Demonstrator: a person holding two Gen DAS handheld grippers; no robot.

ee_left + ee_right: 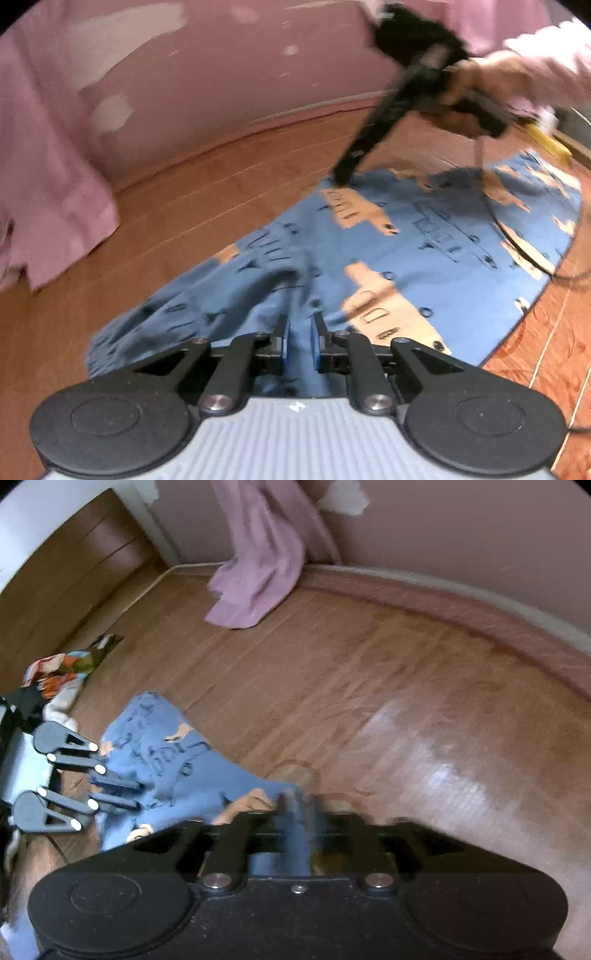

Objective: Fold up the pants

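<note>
The pants (pixel 406 236) lie on the wood floor (pixel 207 192), both the left gripper (pixel 298 338) and the right gripper (pixel 299 805) pinching their blue cloth

Blue pants (pixel 424 243) with a tan and dark printed pattern lie spread across the wooden floor, mostly flat toward the far right, bunched and wrinkled at the near left end; in the right wrist view the cloth (pixel 173 771) runs rumpled from the left toward the near centre
</note>
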